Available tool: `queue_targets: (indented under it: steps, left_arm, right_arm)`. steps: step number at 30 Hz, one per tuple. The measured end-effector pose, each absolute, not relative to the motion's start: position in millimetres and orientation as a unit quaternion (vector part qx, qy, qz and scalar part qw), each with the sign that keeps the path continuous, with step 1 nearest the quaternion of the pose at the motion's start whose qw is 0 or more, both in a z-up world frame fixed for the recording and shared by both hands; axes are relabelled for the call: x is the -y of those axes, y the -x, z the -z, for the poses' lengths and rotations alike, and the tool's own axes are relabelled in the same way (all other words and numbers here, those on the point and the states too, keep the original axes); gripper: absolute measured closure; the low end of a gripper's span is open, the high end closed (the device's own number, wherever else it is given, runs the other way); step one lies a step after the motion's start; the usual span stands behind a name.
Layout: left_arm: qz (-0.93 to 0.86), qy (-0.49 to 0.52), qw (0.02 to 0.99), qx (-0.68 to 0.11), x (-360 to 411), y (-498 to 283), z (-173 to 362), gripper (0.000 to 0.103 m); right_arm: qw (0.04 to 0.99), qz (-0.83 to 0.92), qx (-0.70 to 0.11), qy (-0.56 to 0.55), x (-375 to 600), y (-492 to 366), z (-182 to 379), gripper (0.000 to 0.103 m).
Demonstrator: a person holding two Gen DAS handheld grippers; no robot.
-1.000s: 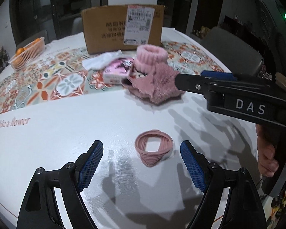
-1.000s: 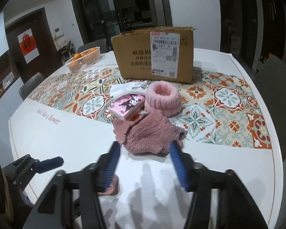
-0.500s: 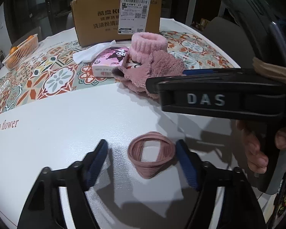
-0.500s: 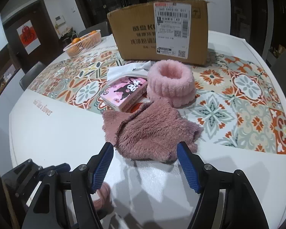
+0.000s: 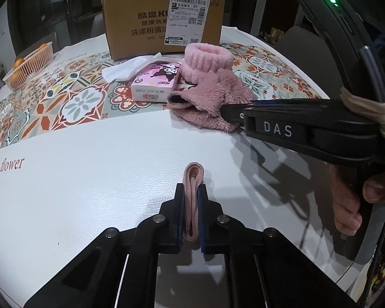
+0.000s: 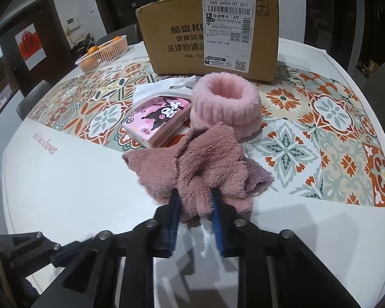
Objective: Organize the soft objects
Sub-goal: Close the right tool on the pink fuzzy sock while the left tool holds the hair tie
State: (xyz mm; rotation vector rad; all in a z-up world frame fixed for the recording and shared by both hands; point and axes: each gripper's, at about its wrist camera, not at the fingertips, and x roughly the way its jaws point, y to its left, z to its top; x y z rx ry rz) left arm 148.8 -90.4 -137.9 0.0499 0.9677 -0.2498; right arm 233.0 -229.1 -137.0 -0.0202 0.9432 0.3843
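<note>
A dusty-pink elastic hair band (image 5: 193, 173) lies on the white table (image 5: 89, 179), squeezed flat and upright between the pads of my left gripper (image 5: 191, 190), which is shut on it. A fuzzy mauve cloth (image 6: 208, 164) lies crumpled at the edge of the patterned runner (image 6: 333, 133). My right gripper (image 6: 194, 197) is closing, and its blue pads pinch the near edge of that cloth. Behind the cloth stands a fluffy pink headband (image 6: 225, 102), upright like a ring.
A pink cartoon tissue pack (image 6: 157, 120) and a loose white tissue (image 6: 156, 87) lie left of the headband. A cardboard box (image 6: 182, 43) stands behind them. A basket of oranges (image 6: 102, 54) is at the far left. A person's hand (image 5: 346, 205) holds the right gripper's handle.
Both grippers came down and closed. The left one flattened the round hair band between its pads; the right one moved forward and pinched the near edge of the mauve cloth.
</note>
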Motion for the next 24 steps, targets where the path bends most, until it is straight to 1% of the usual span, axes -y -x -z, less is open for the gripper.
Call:
queue_targets:
  steps: [5,15,24]
  left_arm:
    - [0.125,-0.007,0.881,-0.457,81.5,-149.0,134.8,0.094]
    - [0.131,0.015,0.891,-0.434,65.6,-146.3,119.4,0.094]
    - [0.142,0.018,0.905,-0.400,50.0,-144.3,94.3,0.094]
  right_arm:
    - [0.876,-0.178,-0.448,-0.006,229.2,-228.1,133.6,0.088]
    - [0.886,-0.155,-0.435,-0.038,229.2,-210.7,120.2,0.089]
    - [0.896,-0.128,-0.419,-0.080,228.6,-192.1,100.4,0.089]
